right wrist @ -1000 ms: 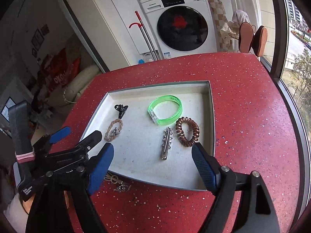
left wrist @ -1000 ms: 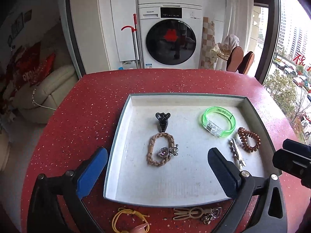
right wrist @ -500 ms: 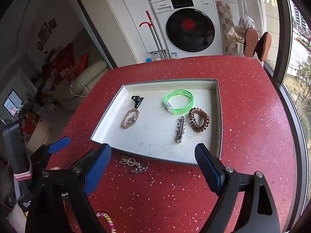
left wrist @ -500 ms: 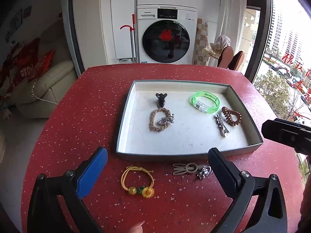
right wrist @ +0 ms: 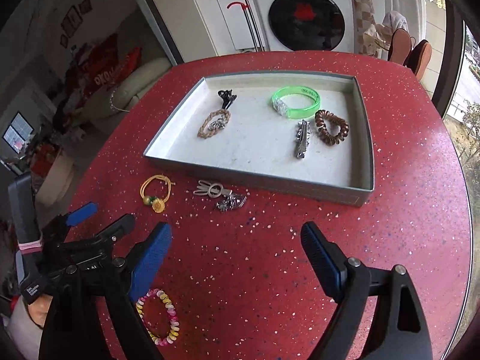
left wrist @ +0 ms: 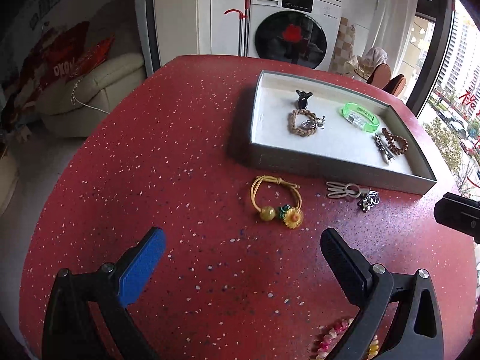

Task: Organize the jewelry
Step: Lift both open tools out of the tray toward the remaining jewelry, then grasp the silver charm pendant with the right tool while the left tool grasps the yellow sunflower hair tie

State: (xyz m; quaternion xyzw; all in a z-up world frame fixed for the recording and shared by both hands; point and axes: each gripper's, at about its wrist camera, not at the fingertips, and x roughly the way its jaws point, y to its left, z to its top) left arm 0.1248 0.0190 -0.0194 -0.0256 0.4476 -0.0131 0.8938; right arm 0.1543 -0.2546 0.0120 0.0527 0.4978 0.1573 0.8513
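Note:
A grey tray (right wrist: 258, 177) on the red table holds a green bangle (right wrist: 297, 106), a brown spiral tie (right wrist: 331, 127), a silver clip (right wrist: 301, 142), a braided bracelet (right wrist: 214, 123) and a black claw clip (right wrist: 226, 97). On the table in front of it lie a yellow flower hair tie (left wrist: 277, 201), a beige clip with a silver charm (left wrist: 352, 195) and a pink beaded bracelet (right wrist: 162, 315). My left gripper (left wrist: 243, 255) is open above the table, short of the yellow tie. My right gripper (right wrist: 235, 246) is open and empty. The left gripper (right wrist: 99, 219) shows at the right wrist view's left.
The red speckled round table (left wrist: 150, 156) has its edge at left and front. A washing machine (left wrist: 292, 27), a cream sofa (left wrist: 90, 90) and a window (left wrist: 450, 90) lie beyond it. The right gripper's body (left wrist: 459, 216) shows at the right.
Both grippers have pulled back from the tray toward the table's near side. The yellow tie, beige clip and beaded bracelet have come into view. Both stay open.

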